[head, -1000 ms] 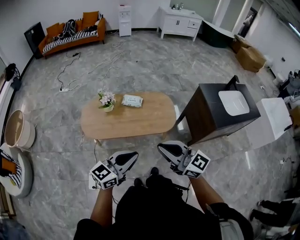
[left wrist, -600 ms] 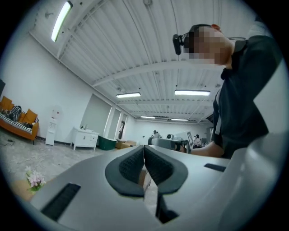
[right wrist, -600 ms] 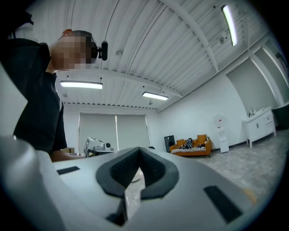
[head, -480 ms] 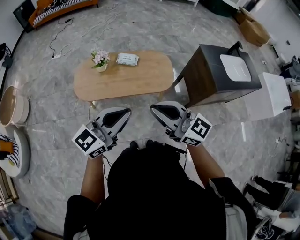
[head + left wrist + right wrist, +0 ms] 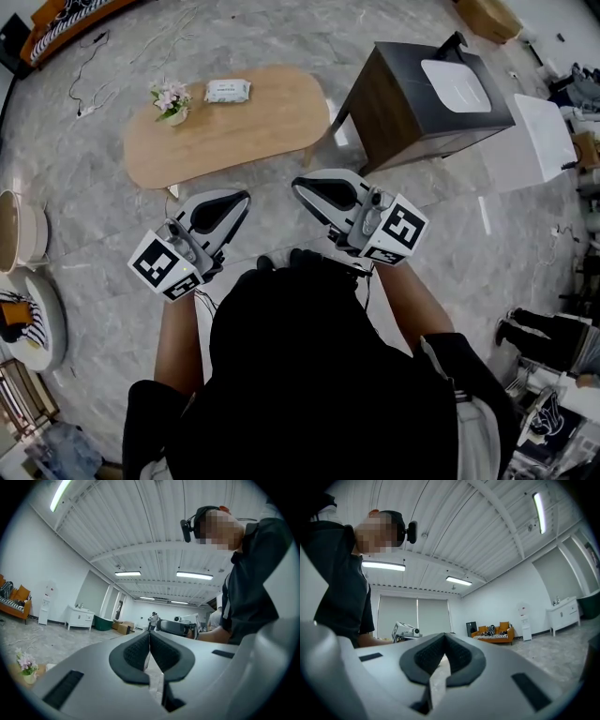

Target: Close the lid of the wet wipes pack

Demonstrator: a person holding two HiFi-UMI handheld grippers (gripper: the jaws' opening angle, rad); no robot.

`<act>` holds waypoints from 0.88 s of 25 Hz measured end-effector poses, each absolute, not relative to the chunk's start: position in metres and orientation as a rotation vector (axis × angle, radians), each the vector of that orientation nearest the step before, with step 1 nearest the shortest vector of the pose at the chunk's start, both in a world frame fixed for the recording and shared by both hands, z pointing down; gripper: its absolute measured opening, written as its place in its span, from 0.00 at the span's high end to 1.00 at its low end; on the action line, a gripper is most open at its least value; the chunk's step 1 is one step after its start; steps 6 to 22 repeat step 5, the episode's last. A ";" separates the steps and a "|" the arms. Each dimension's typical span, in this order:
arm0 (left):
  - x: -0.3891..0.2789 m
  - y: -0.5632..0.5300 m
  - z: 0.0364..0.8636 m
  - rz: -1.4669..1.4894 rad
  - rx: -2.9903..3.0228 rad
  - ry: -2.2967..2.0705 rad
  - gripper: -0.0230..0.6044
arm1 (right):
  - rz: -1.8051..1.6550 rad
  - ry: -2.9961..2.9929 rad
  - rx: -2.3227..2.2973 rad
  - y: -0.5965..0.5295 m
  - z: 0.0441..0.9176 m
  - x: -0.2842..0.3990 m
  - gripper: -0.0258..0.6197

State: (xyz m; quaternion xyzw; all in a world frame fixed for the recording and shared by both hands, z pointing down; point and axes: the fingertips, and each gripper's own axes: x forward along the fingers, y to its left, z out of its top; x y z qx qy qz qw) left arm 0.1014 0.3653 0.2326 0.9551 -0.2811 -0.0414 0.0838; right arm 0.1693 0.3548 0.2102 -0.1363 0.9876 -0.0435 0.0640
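Observation:
The wet wipes pack [image 5: 228, 90] lies on the far side of the oval wooden table [image 5: 262, 127], beside a small pot of flowers [image 5: 169, 99]. Whether its lid is up is too small to tell. Both grippers are held close to my body, well short of the table. My left gripper [image 5: 240, 199] is shut with nothing in it; in the left gripper view its pads [image 5: 140, 651] meet. My right gripper [image 5: 301, 184] is also shut and empty, pads [image 5: 454, 654] touching. Both gripper views look up and across the room, not at the pack.
A dark cabinet with a white basin [image 5: 427, 94] stands right of the table, with a white box [image 5: 542, 131] beyond it. Round baskets [image 5: 19, 239] sit on the floor at the left. An orange sofa [image 5: 492, 634] stands against the far wall. Cables [image 5: 94, 66] trail on the floor.
The head view has tipped further down, so the table and the pack have slid up and left in the picture. Both grippers sit higher in the view and stay shut.

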 end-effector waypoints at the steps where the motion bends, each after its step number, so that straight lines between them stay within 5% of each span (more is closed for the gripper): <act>1: 0.104 0.365 0.234 -0.120 2.849 -0.829 0.94 | -0.135 2.982 -0.418 0.354 0.211 0.171 0.94; 22: 0.111 0.363 0.236 -0.111 2.852 -0.799 0.94 | -0.137 2.983 -0.425 0.351 0.214 0.176 0.94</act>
